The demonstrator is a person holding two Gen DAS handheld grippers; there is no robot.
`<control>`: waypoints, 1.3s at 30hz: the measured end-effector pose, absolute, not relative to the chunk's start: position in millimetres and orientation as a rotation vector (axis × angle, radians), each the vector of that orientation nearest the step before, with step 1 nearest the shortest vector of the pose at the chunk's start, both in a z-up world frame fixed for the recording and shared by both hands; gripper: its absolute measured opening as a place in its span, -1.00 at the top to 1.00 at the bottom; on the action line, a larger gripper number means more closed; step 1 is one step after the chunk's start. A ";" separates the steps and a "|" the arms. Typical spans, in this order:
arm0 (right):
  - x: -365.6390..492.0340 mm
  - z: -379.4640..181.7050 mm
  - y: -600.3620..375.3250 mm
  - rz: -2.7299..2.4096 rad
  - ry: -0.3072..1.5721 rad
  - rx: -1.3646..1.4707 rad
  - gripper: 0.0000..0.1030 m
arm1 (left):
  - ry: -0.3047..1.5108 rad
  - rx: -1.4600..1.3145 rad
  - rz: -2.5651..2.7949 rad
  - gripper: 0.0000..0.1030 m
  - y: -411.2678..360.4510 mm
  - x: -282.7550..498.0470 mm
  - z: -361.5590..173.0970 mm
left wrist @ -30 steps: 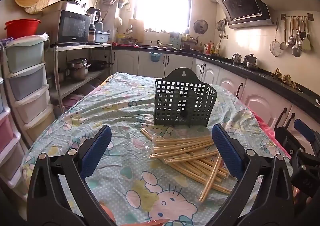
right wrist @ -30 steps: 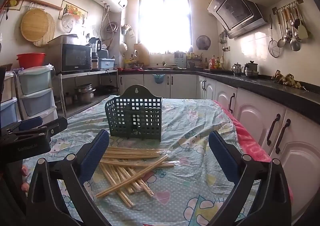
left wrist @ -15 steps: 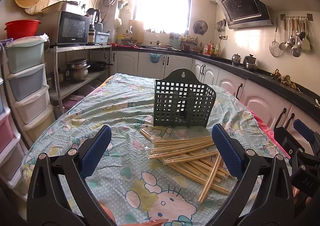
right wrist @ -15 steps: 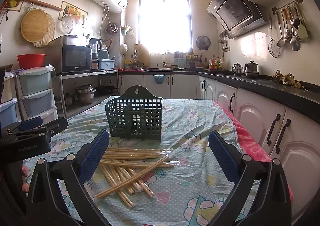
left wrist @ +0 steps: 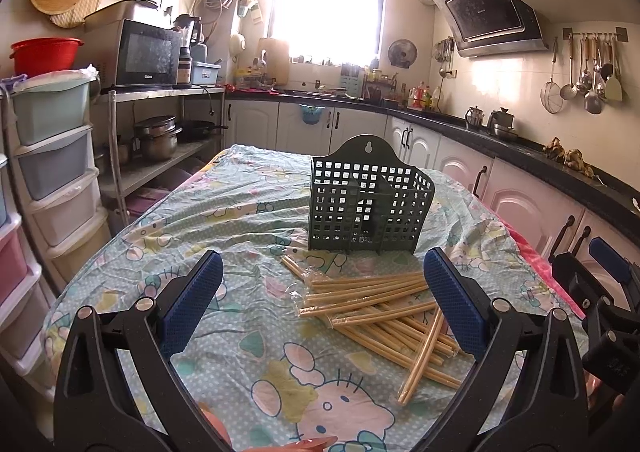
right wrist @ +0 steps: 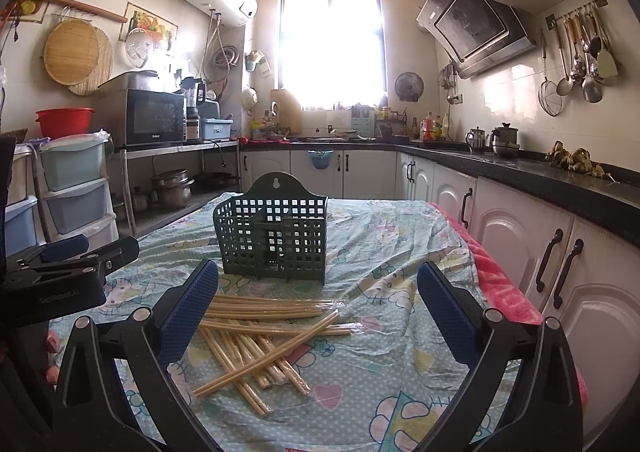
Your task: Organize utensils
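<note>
Chopsticks (left wrist: 380, 312): I see them loose, near side of basket (left wrist: 370, 204).
Left gripper (left wrist: 324, 300): released, empty.
Right gripper (right wrist: 318, 304): released, empty.

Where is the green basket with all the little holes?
The green basket stands upright mid-table on the cartoon tablecloth, just behind the pile of chopsticks; in both wrist views it sits ahead, between the open fingers.
</note>
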State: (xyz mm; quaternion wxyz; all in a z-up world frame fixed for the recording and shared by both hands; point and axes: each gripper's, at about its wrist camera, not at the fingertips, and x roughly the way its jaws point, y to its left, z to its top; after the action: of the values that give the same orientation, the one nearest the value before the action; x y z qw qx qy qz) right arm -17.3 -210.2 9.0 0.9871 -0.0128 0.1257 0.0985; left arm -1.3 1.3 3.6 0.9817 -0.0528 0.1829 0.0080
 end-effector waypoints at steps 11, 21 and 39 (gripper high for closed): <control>-15.6 7.5 -210.6 0.200 0.267 -0.021 -0.88 | 0.385 -0.131 0.022 -0.80 8.0 2.4 2.4; -1.5 2.3 -205.5 0.233 0.309 -0.056 -0.88 | 0.470 -0.173 0.042 -0.80 29.7 20.9 -4.6; 61.2 -8.3 -205.3 0.288 0.504 -0.077 -0.88 | 0.633 -0.272 -0.084 -0.80 73.9 70.6 -14.7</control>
State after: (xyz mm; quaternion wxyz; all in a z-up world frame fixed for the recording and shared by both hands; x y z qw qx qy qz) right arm 61.2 -205.3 -8.3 0.9575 -0.0380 0.2483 0.1419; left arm 70.6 73.9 -14.7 0.9404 -0.1335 0.3100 -0.0414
